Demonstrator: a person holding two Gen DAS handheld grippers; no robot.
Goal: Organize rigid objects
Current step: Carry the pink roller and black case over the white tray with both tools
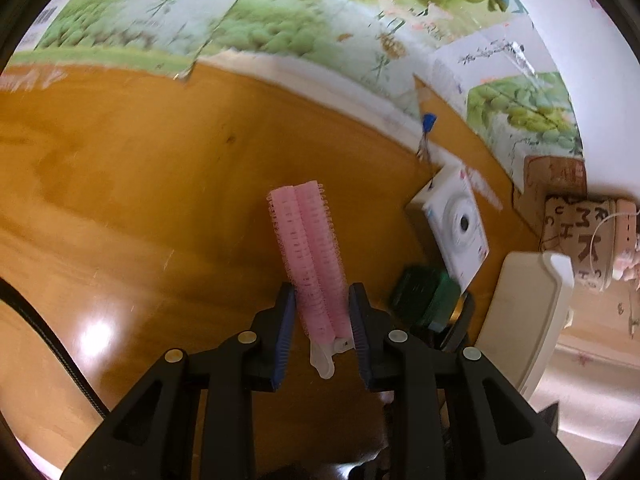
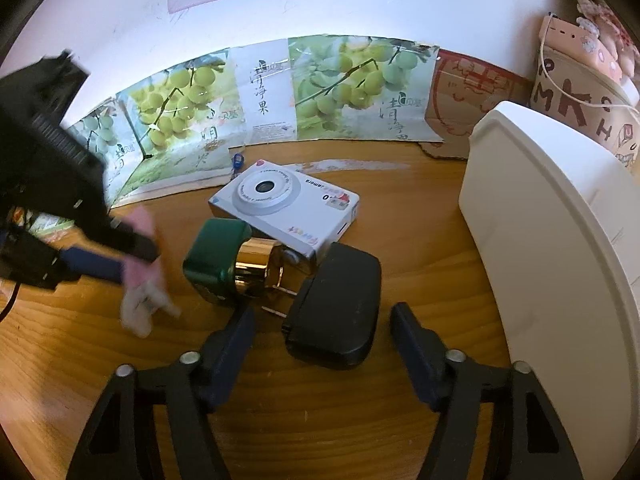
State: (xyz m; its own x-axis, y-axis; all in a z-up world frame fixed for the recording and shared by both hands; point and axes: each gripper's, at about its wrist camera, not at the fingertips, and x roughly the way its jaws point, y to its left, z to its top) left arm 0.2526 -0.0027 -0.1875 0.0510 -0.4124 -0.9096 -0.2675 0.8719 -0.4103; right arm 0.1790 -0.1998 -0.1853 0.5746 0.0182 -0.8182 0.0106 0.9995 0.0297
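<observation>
1. Left gripper (image 1: 322, 312) first: on my left wrist feed its blue pads (image 1: 285, 336) are pressed against the lower end of a pink hair-roller clip (image 1: 310, 256), so I read it as pinching that clip.
2. The clip's pink rollers stick out past the fingertips, and its white plastic handle (image 1: 326, 356) sits between the pads.
3. From the right wrist feed the same clip shows only as a blurred pink and white smear (image 2: 140, 280) under the left gripper (image 2: 132, 256); I cannot tell whether it touches the wooden table (image 2: 432, 240).
4. My right gripper (image 2: 320, 320) has its jaws spread, with a black charger (image 2: 336, 308) lying flat on the table between them; the pads are not touching it.
5. The charger's metal prongs point left toward a green bottle with a gold collar (image 2: 228, 264), which lies on its side just beside it.
6. A white toy camera (image 2: 284, 208) lies flat behind the bottle and the charger, lens facing up.
7. A white lidded box (image 2: 560, 248) stands at the right side of the table, near the charger.
8. Grape-printed cardboard (image 2: 320, 92) lines the wall at the back edge of the table.
9. A lettered pouch (image 2: 580, 108) with pink items on top sits behind the white box.
</observation>
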